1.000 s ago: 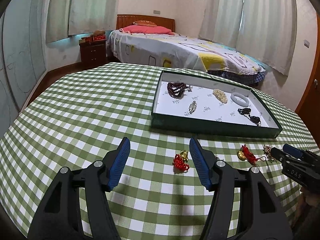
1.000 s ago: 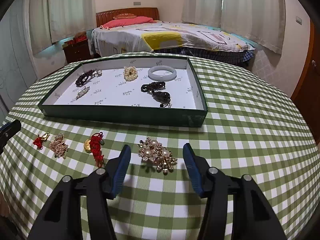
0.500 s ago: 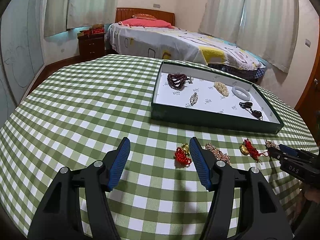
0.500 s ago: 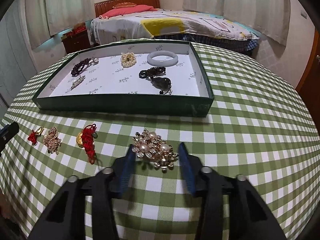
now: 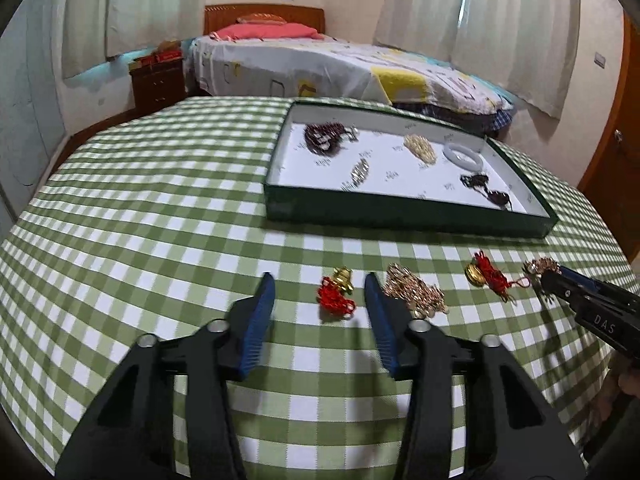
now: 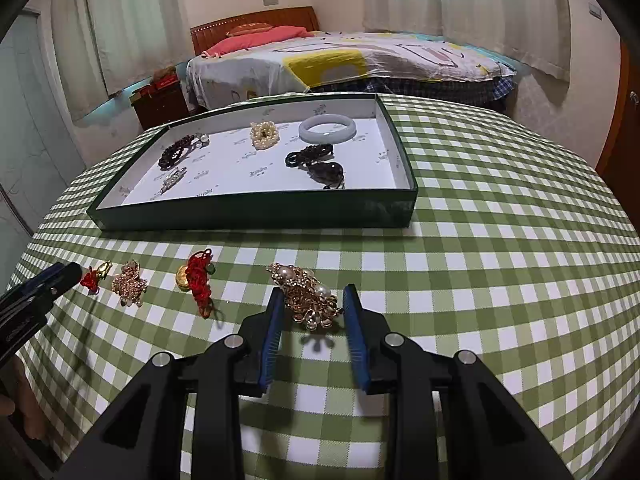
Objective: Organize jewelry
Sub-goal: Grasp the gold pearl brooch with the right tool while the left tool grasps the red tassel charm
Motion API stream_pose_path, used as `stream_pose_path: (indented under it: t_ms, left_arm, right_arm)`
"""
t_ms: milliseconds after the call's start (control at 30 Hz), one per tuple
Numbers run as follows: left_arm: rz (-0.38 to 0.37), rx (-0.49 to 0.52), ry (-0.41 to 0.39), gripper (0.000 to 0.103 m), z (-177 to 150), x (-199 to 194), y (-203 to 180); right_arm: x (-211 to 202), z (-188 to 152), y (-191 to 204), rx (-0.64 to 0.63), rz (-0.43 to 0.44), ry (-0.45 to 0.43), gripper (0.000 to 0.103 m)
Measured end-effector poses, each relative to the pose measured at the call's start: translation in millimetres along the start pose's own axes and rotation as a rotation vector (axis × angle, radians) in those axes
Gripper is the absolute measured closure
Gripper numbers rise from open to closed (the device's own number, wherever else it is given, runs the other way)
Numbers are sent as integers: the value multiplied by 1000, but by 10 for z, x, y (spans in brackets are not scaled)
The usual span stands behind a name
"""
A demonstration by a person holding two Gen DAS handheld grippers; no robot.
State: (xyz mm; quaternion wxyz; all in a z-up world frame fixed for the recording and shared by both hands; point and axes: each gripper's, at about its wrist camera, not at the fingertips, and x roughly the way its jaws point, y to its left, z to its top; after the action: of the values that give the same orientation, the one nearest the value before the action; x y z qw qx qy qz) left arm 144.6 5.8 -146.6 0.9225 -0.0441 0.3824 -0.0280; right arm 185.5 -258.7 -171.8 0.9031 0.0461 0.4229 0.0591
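Note:
On the green checked cloth, a small red and gold charm [image 5: 336, 292] lies between the blue fingers of my left gripper [image 5: 320, 296]. Its jaws are closing and neither pad presses on the charm. My right gripper [image 6: 314, 304] is closing too, and both pads touch the sides of a gold pearl brooch [image 6: 308, 296]. A gold chain cluster [image 5: 416, 292] and a red knot with a gold piece [image 5: 488, 276] lie between the two grippers. Behind them stands the green tray [image 6: 256, 212].
The tray holds a dark bead bracelet [image 6: 176, 152], a silver clip [image 6: 172, 180], a pearl piece [image 6: 264, 134], a pale bangle [image 6: 327, 129] and a dark pendant [image 6: 320, 164]. A bed [image 6: 340, 64] and a nightstand [image 5: 158, 80] stand beyond the round table.
Both pairs of jaws have narrowed. The right one has closed in from wide apart onto the pearl brooch. The left one has narrowed around the red charm.

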Motion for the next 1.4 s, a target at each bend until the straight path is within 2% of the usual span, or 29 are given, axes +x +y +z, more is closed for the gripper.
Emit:
stream_pose_path:
  t_ms: [100, 167, 433, 500, 800, 1133, 1200, 1400]
  left_arm:
    - [-25, 12, 43, 80, -4, 91, -34]
    - [-40, 6, 68, 83, -16, 143, -30]
    - [-53, -13, 93, 88, -18, 201, 0]
    - [-56, -11, 95, 92, -17, 205, 1]
    - [-60, -21, 84, 94, -13, 182, 3]
    - [-47, -6, 23, 95, 24, 44, -6]
    - [-42, 0, 7, 95, 46, 11, -13]
    - [-40, 1, -9, 95, 81, -29, 2]
  right_arm:
    - [-1, -8, 2, 4, 5, -3, 72]
    - [-5, -12, -3, 5, 8, -4, 72]
    - [9, -17, 9, 5, 15, 3, 72]
    - [10, -18, 9, 5, 15, 1, 72]
    - [-4, -17, 4, 9, 17, -6, 72]
    - [-67, -20, -14, 15, 16, -37, 72]
    - [-81, -17, -16, 17, 16, -45, 77]
    - [-115, -2, -21, 17, 15, -64, 77]
